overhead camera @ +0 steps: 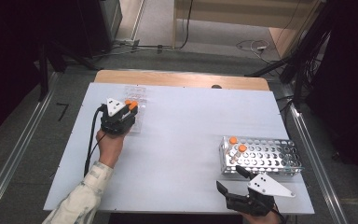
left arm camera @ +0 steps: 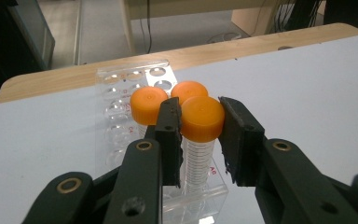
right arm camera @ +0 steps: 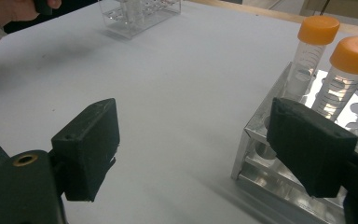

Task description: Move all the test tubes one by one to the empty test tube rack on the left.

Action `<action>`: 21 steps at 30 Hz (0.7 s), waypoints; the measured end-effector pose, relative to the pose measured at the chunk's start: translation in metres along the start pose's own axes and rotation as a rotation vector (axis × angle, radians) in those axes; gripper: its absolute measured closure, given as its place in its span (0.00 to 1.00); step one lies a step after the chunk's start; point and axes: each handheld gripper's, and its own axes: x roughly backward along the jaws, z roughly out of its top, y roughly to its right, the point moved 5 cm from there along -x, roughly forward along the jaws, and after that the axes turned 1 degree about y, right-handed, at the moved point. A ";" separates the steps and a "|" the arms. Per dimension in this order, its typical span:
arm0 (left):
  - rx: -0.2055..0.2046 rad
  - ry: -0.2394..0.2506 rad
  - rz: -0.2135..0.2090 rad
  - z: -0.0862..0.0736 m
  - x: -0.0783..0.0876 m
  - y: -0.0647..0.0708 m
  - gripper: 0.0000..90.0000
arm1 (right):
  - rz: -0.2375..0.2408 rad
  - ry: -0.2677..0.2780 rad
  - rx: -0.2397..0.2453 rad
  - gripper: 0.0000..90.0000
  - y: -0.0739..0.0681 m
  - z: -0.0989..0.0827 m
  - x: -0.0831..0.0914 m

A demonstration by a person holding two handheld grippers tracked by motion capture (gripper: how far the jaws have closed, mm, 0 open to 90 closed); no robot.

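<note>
The left gripper [left arm camera: 199, 135] clamps an orange-capped tube [left arm camera: 201, 122] in the clear rack [left arm camera: 121, 116] at far left, while the right gripper [right arm camera: 205, 140] gapes near the metal rack [right arm camera: 261, 154].

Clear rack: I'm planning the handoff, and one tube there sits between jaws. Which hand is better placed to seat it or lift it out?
Left. Its tool is shut on the nearest tube in the clear rack. The right tool hangs open beside the metal rack, far across the table.

The clear plastic rack [left arm camera: 121, 107] looks glossy, the metal rack [right arm camera: 279, 182] shiny, the orange caps [left arm camera: 202, 118] smooth matt plastic, the white table top [overhead camera: 186, 135] matt.
</note>
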 end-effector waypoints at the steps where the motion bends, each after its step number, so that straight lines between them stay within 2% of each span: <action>1: 0.000 -0.001 0.000 -0.001 0.000 0.000 0.77 | 0.000 0.000 0.001 0.17 0.000 0.000 0.000; 6: 0.002 -0.002 -0.004 -0.001 0.000 0.000 0.76 | 0.000 -0.001 0.001 0.17 0.000 0.000 -0.001; 10: 0.001 -0.001 -0.010 -0.001 0.002 0.000 0.68 | 0.001 0.000 0.002 0.17 0.000 0.000 0.000; 13: 0.015 0.007 -0.025 0.001 0.004 0.001 0.65 | -0.001 0.001 0.000 0.17 0.000 0.000 0.000; 18: 0.006 0.006 -0.034 0.002 0.012 0.006 0.48 | -0.004 0.003 -0.004 0.17 0.001 0.000 0.000; 21: 0.020 0.011 -0.039 0.000 0.018 0.008 0.41 | -0.007 0.005 -0.007 0.17 0.002 0.000 0.001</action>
